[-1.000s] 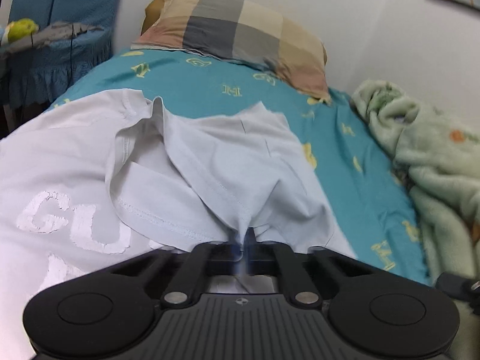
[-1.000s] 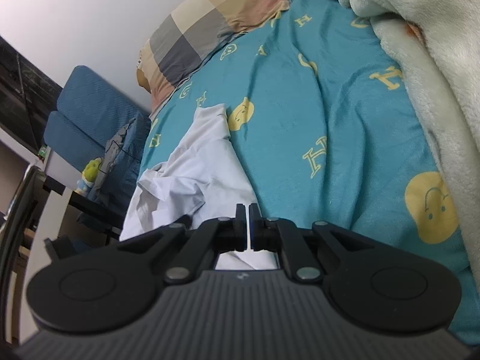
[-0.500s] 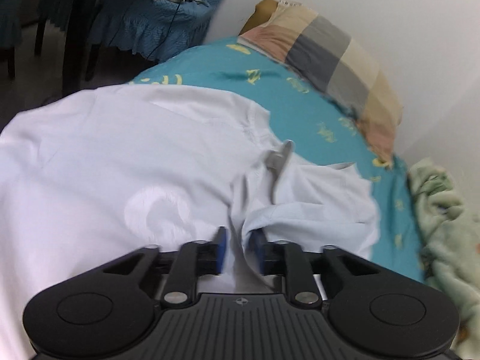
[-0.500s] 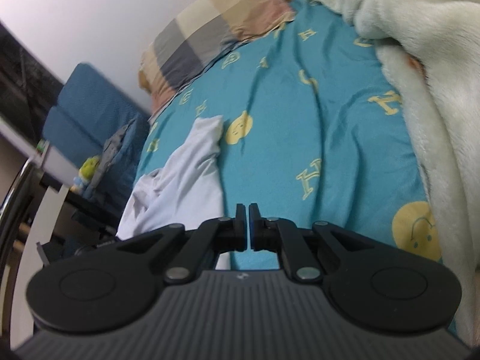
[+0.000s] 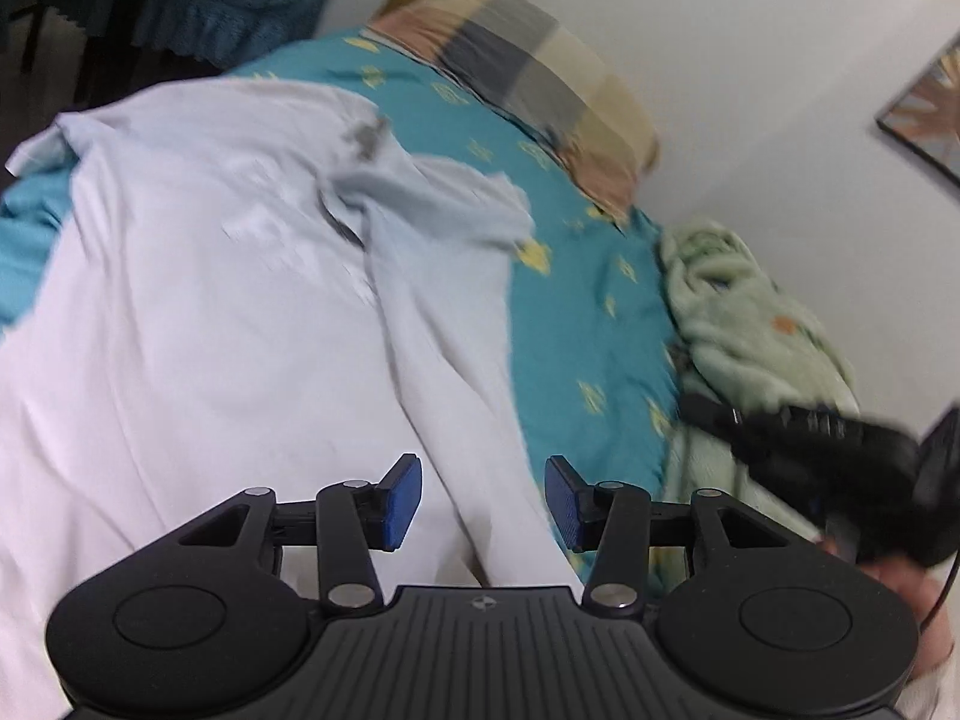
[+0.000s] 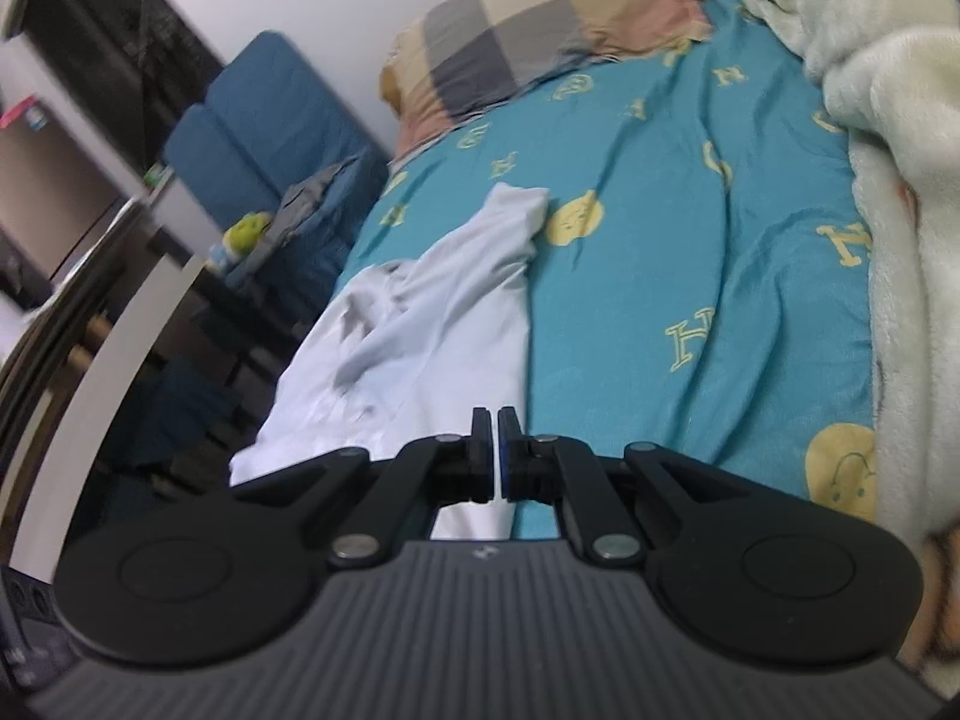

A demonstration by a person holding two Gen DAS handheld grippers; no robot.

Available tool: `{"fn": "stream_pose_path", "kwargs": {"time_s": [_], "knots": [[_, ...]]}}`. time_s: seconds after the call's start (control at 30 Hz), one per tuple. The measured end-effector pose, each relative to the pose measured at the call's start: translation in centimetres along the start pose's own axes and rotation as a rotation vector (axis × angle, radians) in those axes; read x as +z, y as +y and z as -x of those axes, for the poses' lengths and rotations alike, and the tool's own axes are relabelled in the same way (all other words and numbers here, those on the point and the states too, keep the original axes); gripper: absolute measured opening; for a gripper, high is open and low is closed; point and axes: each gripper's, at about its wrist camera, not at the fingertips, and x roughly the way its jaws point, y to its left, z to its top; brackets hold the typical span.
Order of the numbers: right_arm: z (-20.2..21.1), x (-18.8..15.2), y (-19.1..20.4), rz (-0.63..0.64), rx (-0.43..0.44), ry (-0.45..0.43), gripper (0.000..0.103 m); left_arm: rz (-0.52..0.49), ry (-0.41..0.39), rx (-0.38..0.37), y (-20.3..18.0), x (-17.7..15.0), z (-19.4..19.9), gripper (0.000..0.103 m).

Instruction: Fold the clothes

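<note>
A white T-shirt (image 5: 198,300) lies spread on the teal bed sheet (image 5: 576,324), with one sleeve folded inward near the collar. My left gripper (image 5: 483,501) is open just above the shirt's right side, with nothing between its blue pads (image 5: 401,498). In the right wrist view the same shirt (image 6: 432,324) lies ahead and to the left. My right gripper (image 6: 497,456) is shut, with no cloth visible between its fingers. The right gripper also shows in the left wrist view (image 5: 840,468) at the right, over the blanket.
A checked pillow (image 6: 540,30) lies at the head of the bed. A pale green fleece blanket (image 6: 900,180) is heaped along the right side by the wall. A blue chair (image 6: 264,120) and dark furniture stand left of the bed.
My left gripper has opened and let go of the shirt fabric, which now lies folded over on the shirt. The right gripper stayed shut and shifted a little.
</note>
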Motion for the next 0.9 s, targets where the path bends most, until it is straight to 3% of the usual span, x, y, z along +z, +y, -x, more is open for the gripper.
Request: {"fn": "stream_pose_path", "kwargs": {"time_s": [0.17,0.33,0.57,0.67,0.77,0.8,0.87,0.9], "knots": [[4.0,-1.2,-0.3,0.011,-0.079,-0.065,0.006,-0.203,0.042,-0.056,-5.9,-5.5,-0.1,0.048],[4.3,-1.0,-2.3,-0.030,-0.120,-0.068,0.006,-0.459,0.062,-0.066,-11.7,-10.8,-1.0,0.044],[4.0,-0.8,-3.0,-0.042,-0.075,-0.058,0.006,-0.505,0.132,0.017,-12.8,-13.9,-3.4,0.042],[3.9,-0.6,-2.9,-0.041,-0.060,-0.056,0.007,-0.508,0.150,0.037,-12.3,-14.5,-4.1,0.046],[3.8,-0.5,-2.9,-0.042,-0.045,-0.050,0.008,-0.549,0.150,0.053,-12.1,-15.1,-4.1,0.055],[3.9,-0.5,-2.9,-0.046,-0.038,-0.052,0.011,-0.563,0.149,0.058,-12.0,-15.3,-4.1,0.060],[4.2,-0.4,-3.1,-0.058,-0.028,-0.062,0.031,-0.597,0.159,0.066,-12.0,-15.5,-4.7,0.066],[4.5,-0.4,-3.1,-0.066,-0.023,-0.073,0.052,-0.613,0.166,0.071,-12.0,-15.6,-5.2,0.068]]}}
